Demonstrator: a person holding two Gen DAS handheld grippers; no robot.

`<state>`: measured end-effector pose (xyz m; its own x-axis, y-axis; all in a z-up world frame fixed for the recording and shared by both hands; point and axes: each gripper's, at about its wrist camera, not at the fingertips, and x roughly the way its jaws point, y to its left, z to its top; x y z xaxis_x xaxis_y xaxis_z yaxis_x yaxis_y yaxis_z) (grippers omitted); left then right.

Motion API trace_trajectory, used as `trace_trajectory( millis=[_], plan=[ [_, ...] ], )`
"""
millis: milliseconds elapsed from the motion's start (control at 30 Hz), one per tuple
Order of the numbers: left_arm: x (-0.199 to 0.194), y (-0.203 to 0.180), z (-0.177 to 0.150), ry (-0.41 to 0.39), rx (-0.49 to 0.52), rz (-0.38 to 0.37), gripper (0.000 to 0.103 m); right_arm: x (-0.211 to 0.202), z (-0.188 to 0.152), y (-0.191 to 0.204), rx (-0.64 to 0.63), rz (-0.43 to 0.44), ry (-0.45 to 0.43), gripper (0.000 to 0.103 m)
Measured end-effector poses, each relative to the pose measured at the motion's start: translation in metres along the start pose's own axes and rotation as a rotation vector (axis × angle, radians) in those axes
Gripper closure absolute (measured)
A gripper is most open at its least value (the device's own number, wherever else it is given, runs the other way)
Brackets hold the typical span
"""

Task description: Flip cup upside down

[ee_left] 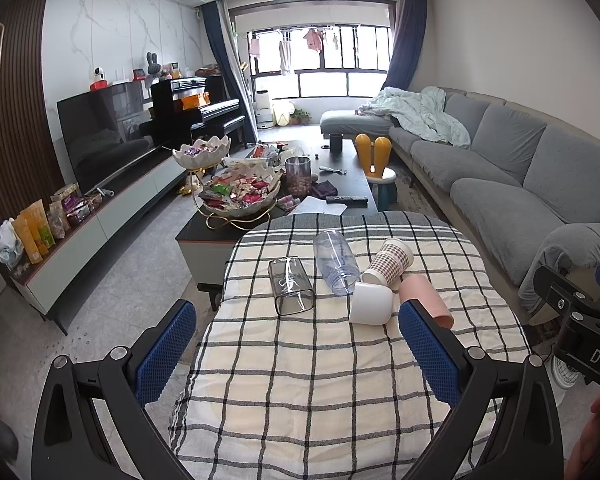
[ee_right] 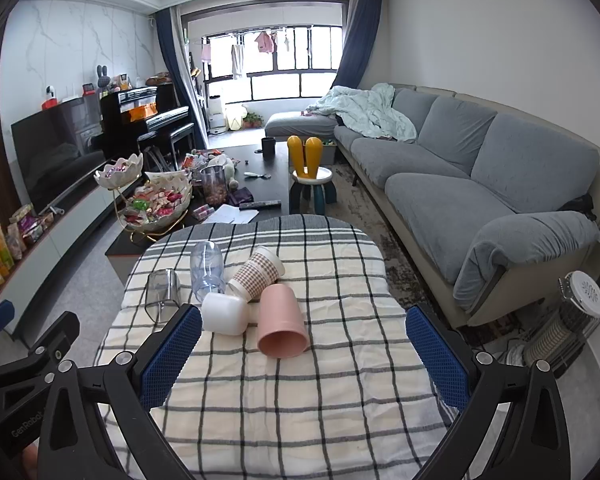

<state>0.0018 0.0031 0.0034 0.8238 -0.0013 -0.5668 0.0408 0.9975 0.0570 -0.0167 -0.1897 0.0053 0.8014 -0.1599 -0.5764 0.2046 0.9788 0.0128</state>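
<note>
Several cups lie on their sides on a checked tablecloth (ee_left: 300,380) (ee_right: 300,392): a smoky clear square cup (ee_left: 291,291) (ee_right: 162,294), a clear bluish cup (ee_left: 336,262) (ee_right: 207,270), a brown checked paper cup (ee_left: 390,266) (ee_right: 258,274), a white cup (ee_left: 370,303) (ee_right: 225,314) and a pink cup (ee_left: 430,294) (ee_right: 282,326). My left gripper (ee_left: 298,354) is open and empty, above the cloth in front of the cups. My right gripper (ee_right: 304,356) is open and empty, with the pink cup just beyond its fingers.
A dark coffee table (ee_left: 352,184) with snack bowls, a jar and a remote stands beyond the cloth-covered table. A grey sofa (ee_right: 480,184) runs along the right. A TV cabinet (ee_left: 112,216) lines the left wall. A small heater (ee_right: 568,320) stands at the right.
</note>
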Motion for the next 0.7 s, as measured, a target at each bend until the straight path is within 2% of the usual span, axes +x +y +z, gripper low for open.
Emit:
trace_trajectory(
  millis=[700],
  plan=[
    [0.0026, -0.0011, -0.0012, 0.006, -0.001, -0.002, 0.000, 0.0028, -0.0009, -0.0001, 0.000, -0.001, 0.003, 0.001]
  ],
)
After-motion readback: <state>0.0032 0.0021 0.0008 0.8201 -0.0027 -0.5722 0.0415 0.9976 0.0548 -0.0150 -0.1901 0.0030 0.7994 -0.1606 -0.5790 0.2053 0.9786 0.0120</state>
